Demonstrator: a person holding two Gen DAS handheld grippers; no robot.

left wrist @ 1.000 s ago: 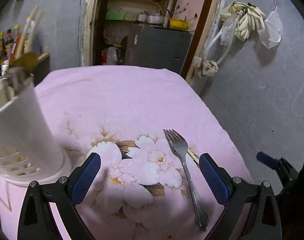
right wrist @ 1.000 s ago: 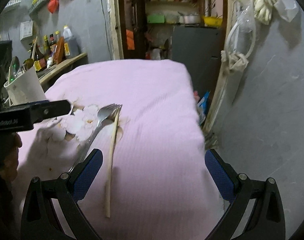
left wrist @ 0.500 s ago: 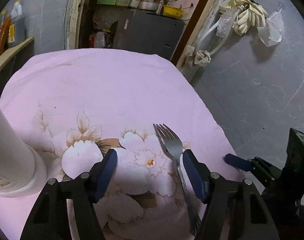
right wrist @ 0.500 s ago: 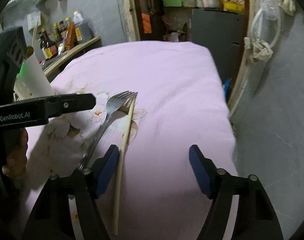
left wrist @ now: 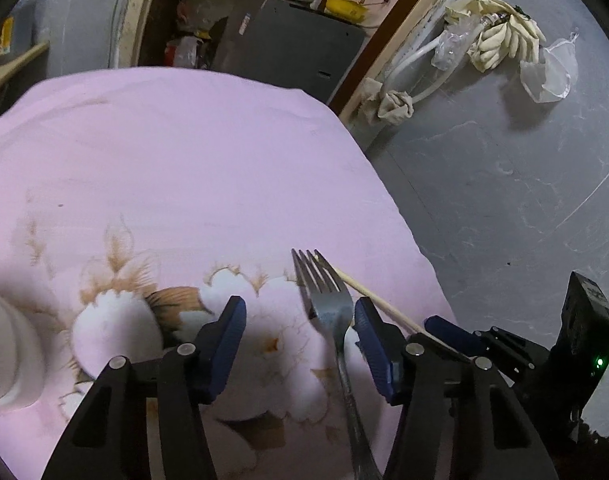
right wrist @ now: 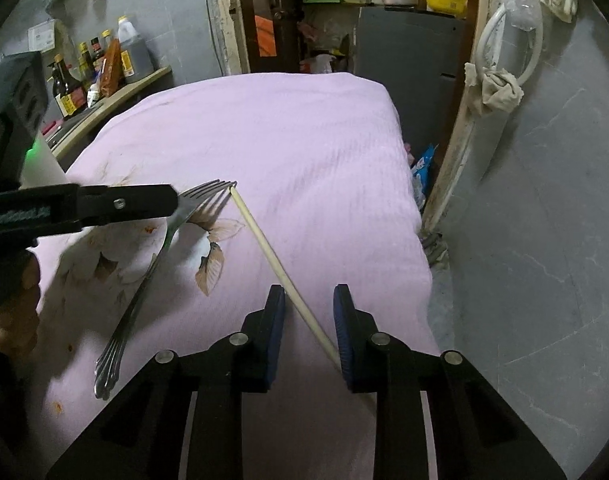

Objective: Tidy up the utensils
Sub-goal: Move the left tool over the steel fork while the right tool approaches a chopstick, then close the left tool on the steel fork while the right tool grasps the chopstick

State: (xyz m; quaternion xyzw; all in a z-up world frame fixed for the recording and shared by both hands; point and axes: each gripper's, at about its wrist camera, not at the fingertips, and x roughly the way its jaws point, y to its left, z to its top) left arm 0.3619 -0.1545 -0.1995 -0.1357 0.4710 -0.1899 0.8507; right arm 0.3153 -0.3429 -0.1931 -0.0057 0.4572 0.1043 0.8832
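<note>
A metal fork [left wrist: 328, 312] lies on the pink flowered cloth [left wrist: 184, 168], tines pointing away. My left gripper [left wrist: 300, 340] straddles its neck with the jaws closing, and the fork sits close to the right-hand finger [left wrist: 372, 344], not pinched. A pale wooden chopstick [right wrist: 272, 256] lies slantwise, its far tip by the fork's tines [right wrist: 208, 196]. My right gripper [right wrist: 309, 320] has its jaws closing around the chopstick, which crosses the gap at an angle with room left between the pads. The white utensil holder [left wrist: 4, 352] stands at the left edge.
The cloth-covered table drops off at its right edge [right wrist: 420, 240] to a grey floor. A shelf with sauce bottles [right wrist: 96, 68] runs along the left wall. A dark cabinet [left wrist: 288, 44] stands beyond the far end. A person's hand [right wrist: 16, 300] grips the left tool.
Both pairs of jaws have narrowed a lot. My left gripper came down over the fork. My right gripper came in around the chopstick, whose near end has swung to the right.
</note>
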